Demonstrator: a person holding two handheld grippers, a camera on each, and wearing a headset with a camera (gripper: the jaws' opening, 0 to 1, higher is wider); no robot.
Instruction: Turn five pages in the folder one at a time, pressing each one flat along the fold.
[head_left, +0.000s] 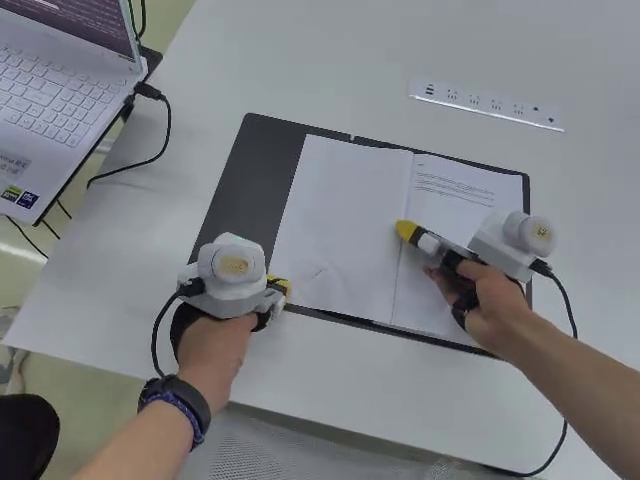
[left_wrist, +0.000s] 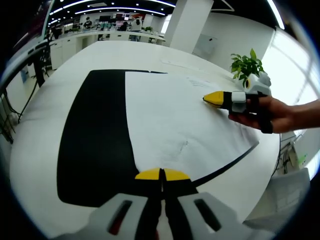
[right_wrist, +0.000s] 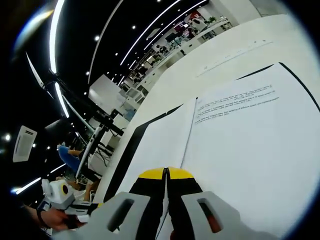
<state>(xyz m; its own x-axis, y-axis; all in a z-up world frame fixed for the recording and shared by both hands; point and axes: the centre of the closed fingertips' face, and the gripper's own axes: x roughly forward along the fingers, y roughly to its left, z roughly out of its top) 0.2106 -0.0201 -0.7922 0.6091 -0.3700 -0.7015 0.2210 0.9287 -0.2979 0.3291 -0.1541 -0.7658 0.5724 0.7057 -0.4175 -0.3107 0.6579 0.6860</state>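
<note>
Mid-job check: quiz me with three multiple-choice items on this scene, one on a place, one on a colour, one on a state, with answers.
1. Where on the folder does the right gripper rest?
A) left cover B) fold C) right page's outer edge
2. What colour are the fingertips?
A) yellow B) red C) green
3. The left gripper is:
A) wide open B) shut on a pen C) shut

Answers: B, its tip lies on the centre crease in the head view; A, yellow tips show in both gripper views; C, its fingers meet with no gap.
</note>
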